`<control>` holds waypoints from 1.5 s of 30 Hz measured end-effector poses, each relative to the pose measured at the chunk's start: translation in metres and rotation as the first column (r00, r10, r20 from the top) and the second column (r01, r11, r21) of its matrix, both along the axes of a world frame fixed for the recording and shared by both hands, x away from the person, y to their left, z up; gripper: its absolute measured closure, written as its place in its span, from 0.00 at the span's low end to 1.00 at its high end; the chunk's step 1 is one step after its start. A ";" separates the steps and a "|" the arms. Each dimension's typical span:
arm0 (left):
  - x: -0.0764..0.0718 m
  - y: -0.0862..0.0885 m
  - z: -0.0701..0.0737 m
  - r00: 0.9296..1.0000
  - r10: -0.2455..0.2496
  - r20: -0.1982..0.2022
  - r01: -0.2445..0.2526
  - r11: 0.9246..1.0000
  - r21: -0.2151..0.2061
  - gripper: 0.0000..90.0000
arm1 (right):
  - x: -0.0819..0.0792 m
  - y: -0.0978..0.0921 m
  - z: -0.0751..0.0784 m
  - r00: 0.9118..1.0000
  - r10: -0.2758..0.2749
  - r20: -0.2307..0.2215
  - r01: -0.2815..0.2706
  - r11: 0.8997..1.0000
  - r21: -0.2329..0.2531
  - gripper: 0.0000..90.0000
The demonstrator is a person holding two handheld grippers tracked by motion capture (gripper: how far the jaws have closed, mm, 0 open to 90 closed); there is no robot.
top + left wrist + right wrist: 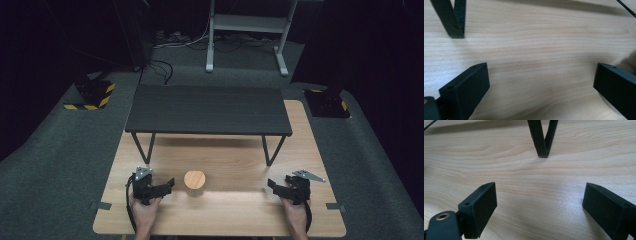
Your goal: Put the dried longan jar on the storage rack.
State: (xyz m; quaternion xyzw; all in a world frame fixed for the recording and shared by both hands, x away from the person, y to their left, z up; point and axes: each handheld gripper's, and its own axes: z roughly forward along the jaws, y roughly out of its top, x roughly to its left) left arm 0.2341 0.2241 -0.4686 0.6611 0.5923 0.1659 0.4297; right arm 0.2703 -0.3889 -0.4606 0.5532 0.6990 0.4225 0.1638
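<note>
A short wooden cylinder (194, 183) stands upright on the tabletop (235, 160), just beside the left claw (169, 184) and well apart from the right claw (271, 184). Both claws rest spread and empty, so the left hand (145, 212) is likely nearer.

Pale wooden table (235, 215) (smooth, lightly glossy), wooden cylinder (194, 183), matt black shelf (207, 109).

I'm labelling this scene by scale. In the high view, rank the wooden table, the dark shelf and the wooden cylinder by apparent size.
1. wooden table
2. dark shelf
3. wooden cylinder
</note>
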 end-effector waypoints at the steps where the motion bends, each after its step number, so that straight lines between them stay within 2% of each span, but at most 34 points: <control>1: -0.003 0.000 0.001 1.000 -0.010 0.000 0.010 1.000 0.005 0.01 | 0.000 0.000 0.000 1.000 0.000 0.000 0.000 1.000 0.000 0.13; 5: -0.012 -0.001 0.003 0.999 -0.049 0.001 0.049 0.998 0.028 0.01 | 0.000 -0.001 0.000 1.000 -0.001 -0.002 0.001 1.000 0.009 0.13; 11: -0.027 -0.006 0.006 0.995 -0.096 0.008 0.096 0.995 0.035 0.01 | 0.000 -0.004 -0.002 1.000 0.001 -0.001 -0.001 1.000 0.022 0.13; 21: -0.040 -0.031 0.015 0.978 -0.206 0.040 0.203 0.976 0.085 0.01 | 0.000 -0.006 -0.002 1.000 0.001 -0.003 -0.001 0.999 0.036 0.13; 24: -0.039 -0.039 0.017 0.972 -0.232 0.044 0.227 0.969 0.096 0.01 | 0.000 -0.007 -0.002 1.000 0.001 -0.003 -0.001 0.999 0.037 0.13; 31: -0.030 -0.053 0.019 0.964 -0.264 0.042 0.258 0.960 0.110 0.01 | 0.000 -0.006 -0.002 1.000 0.002 -0.003 -0.002 0.999 0.035 0.12; 39: -0.010 -0.070 0.023 0.952 -0.306 0.032 0.298 0.943 0.146 0.01 | 0.001 -0.007 -0.002 1.000 0.006 -0.003 -0.006 0.999 0.035 0.12; 43: -0.005 -0.079 0.026 0.950 -0.310 0.039 0.299 0.938 0.173 0.01 | 0.001 -0.007 -0.002 1.000 0.006 -0.003 -0.005 0.999 0.034 0.12; 44: -0.002 -0.083 0.026 0.951 -0.306 0.039 0.294 0.939 0.180 0.02 | 0.001 -0.007 -0.002 1.000 0.006 -0.003 -0.005 0.999 0.035 0.12; 45: -0.001 -0.087 0.026 0.955 -0.294 0.038 0.282 0.942 0.182 0.02 | 0.001 -0.007 -0.002 1.000 0.006 -0.002 -0.006 0.999 0.034 0.12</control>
